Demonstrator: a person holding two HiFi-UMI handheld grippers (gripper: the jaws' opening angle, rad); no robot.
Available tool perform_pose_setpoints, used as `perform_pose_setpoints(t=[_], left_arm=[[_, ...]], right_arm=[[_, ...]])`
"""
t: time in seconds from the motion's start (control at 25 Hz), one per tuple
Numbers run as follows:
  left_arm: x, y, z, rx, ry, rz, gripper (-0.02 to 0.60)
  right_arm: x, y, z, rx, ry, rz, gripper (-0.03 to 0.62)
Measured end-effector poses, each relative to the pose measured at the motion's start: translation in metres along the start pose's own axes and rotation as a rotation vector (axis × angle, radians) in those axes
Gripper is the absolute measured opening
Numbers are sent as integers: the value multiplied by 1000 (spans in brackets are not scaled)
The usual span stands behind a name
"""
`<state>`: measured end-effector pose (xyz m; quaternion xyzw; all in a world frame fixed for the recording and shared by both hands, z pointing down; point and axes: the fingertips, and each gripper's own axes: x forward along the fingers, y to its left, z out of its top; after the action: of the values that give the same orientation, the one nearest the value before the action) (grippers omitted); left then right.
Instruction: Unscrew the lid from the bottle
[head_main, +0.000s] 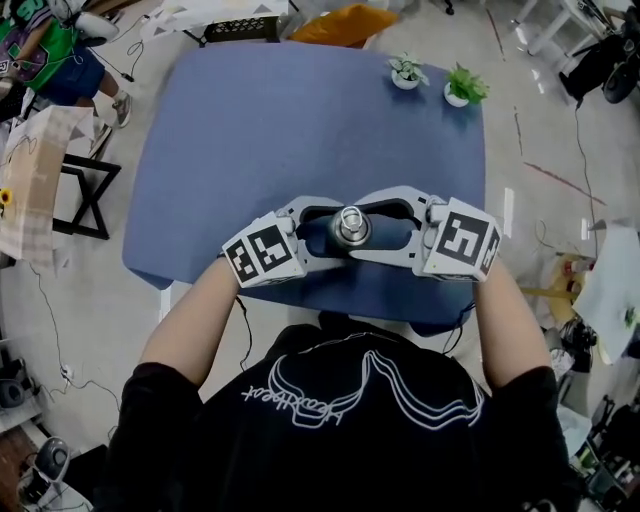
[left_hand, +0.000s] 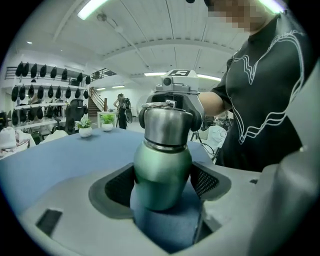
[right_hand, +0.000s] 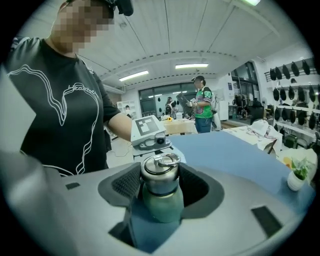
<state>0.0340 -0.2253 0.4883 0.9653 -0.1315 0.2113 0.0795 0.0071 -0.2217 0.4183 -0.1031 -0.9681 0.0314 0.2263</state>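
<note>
A green metal bottle (left_hand: 162, 175) with a steel lid (head_main: 350, 225) stands upright near the front edge of the blue table (head_main: 250, 130). From the left, my left gripper (head_main: 322, 232) is shut on the bottle's green body (right_hand: 162, 202), with a pad pressed against each side. My right gripper (head_main: 382, 230) comes from the right, higher up, and is shut on the steel lid (right_hand: 160, 175), which carries a wire ring on top. The left gripper view shows the right gripper's fingers (left_hand: 196, 112) wrapped round the lid (left_hand: 167, 125). The bottle's base is hidden behind the jaws.
Two small potted plants (head_main: 406, 72) (head_main: 463, 88) stand at the table's far right corner. A wooden board on a black stand (head_main: 40, 190) is on the floor at the left, and a person in a green shirt (head_main: 40, 50) sits beyond it. Cables lie on the floor.
</note>
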Motion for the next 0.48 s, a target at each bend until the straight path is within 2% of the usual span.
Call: perform_pose_setpoints(t=[0.12, 0.28, 0.36, 0.48], left_arm=[[0, -1, -2, 14, 30, -45, 354], [0, -3, -2, 11, 27, -71, 354], [-1, -2, -2, 10, 15, -64, 354], [-2, -1, -3, 10, 6, -58, 354]], right_arm=[[1, 1, -1, -19, 22, 69, 247], [1, 1, -2, 25, 30, 136, 247], [2, 1, -2, 24, 28, 138, 247], [3, 1, -1, 28, 15, 98, 250]])
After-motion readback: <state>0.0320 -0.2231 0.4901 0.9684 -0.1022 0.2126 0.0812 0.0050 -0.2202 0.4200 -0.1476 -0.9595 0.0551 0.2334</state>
